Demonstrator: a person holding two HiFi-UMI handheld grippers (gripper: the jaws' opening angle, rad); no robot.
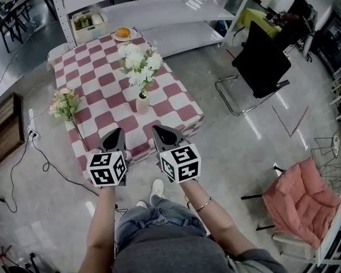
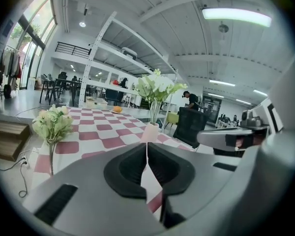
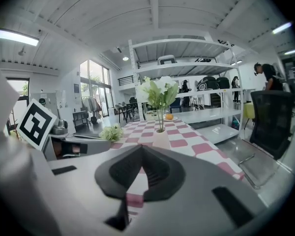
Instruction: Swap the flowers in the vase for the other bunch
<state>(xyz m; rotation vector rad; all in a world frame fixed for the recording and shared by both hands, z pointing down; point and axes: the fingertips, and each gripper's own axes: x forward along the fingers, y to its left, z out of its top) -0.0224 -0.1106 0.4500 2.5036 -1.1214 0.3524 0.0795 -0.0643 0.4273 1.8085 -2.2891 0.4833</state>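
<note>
I had both tools in front of me, above the near edge of the bench (image 1: pixel 179 104). A soft cloth of dark red and white squares covered it and hung over its sides.

The left gripper (image 1: pixel 115 133) had its black, rubber-like fingers (image 2: pixel 128 171) pressed together at the tips, and nothing was between them. The body around them was smooth matte grey plastic. The right gripper (image 1: pixel 159 131) was the same: its curved black fingers (image 3: pixel 123 173) met at the tips and held nothing.

The pale pink vase (image 1: pixel 142 104) stood upright near the middle of the bench. It was smooth and looked narrower at the neck than at the foot. In it stood the bunch of white flowers (image 1: pixel 138 61), with round, full heads on thin green stems with leaves.

The smaller bunch of cream and pale pink flowers (image 1: pixel 64 103) lay near the left edge of the bench, well apart from the vase. Its long thin stem pointed toward the left gripper. Neither gripper touched the vase or either bunch.

On the far corner of the bench was a small white plate (image 1: pixel 123 38) with a round orange thing on it. Behind the bench stood a white metal shelf (image 1: pixel 159 10) with flat, shiny boards. On the glossy grey floor to the right was a black chair (image 1: pixel 260 64) with a thin metal frame.
</note>
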